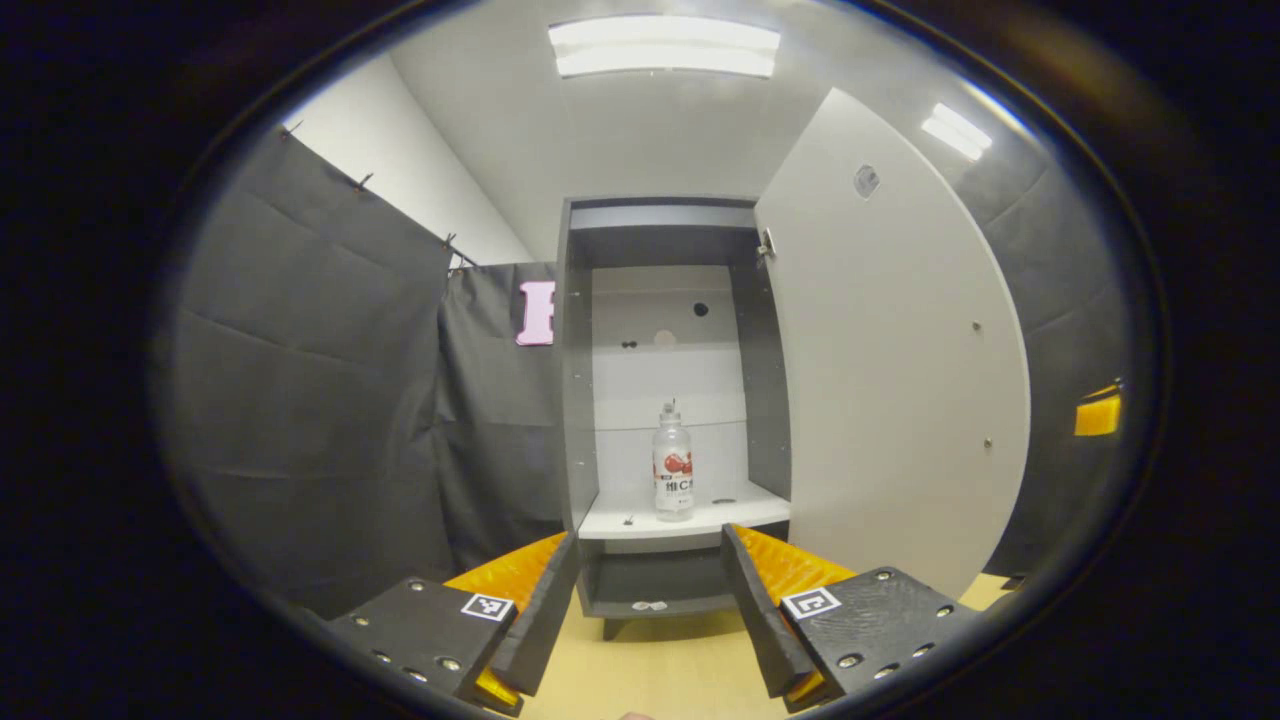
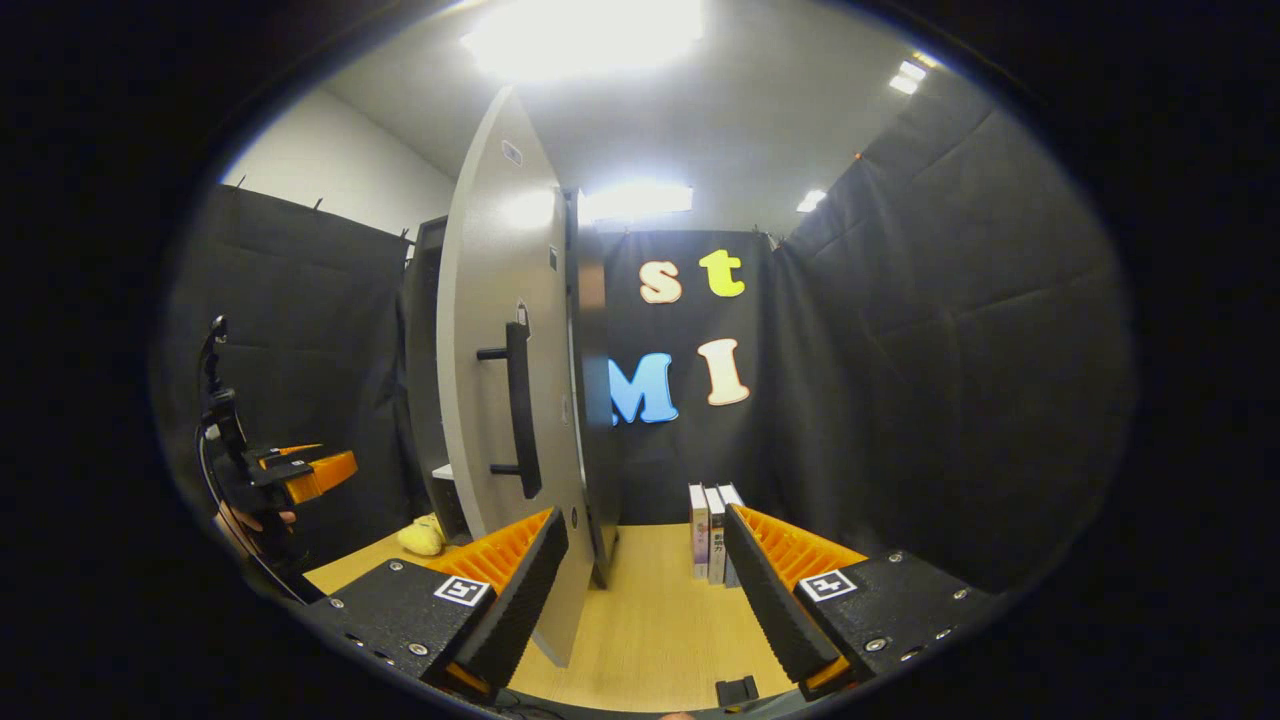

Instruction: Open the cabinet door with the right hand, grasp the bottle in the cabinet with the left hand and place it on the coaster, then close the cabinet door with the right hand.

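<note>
The cabinet door [image 1: 890,350] stands swung open to the right of the cabinet [image 1: 575,400]. Inside, a clear bottle [image 1: 672,462] with a red label stands upright on the pale middle shelf [image 1: 690,520], near its front edge and apart from the side walls.

In the left gripper view, the left gripper [image 1: 650,600] is wide open and empty, lined up with the bottle but short of the shelf. In the right gripper view, the right gripper [image 2: 645,590] is also wide open, holding nothing, with the door's edge just beside its near finger and the dark handle [image 2: 520,410] above it.

Risks, as a judgement: a finger could knock the light bottle over before closing on it. The unheld door might drift into the reaching arm. The coaster's place cannot be told from here, so the set-down target is uncertain.
</note>
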